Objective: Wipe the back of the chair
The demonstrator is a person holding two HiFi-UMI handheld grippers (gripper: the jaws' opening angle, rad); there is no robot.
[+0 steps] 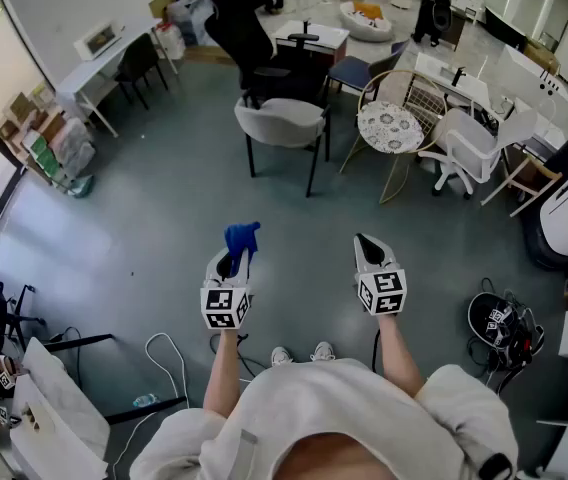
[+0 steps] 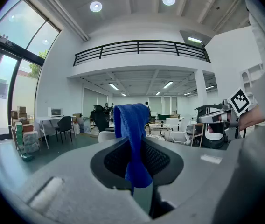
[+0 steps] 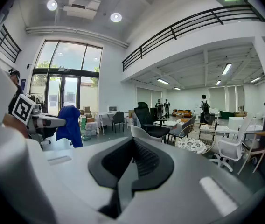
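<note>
Overhead, the left gripper (image 1: 232, 266) holds a blue cloth (image 1: 241, 236); the grey chair (image 1: 282, 123) stands well apart, across the floor. Left gripper view: jaws pinched on the cloth, which pokes upward; the pale shape behind is probably the chair. Right gripper view: right gripper (image 3: 130, 164) jaws together, nothing between.

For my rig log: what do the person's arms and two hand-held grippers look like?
The left hand-held gripper and right hand-held gripper: white-grey shells, dark ribbed inner linings, each with a cube of black-and-white square markers. The sleeves are short, pale beige.
</note>
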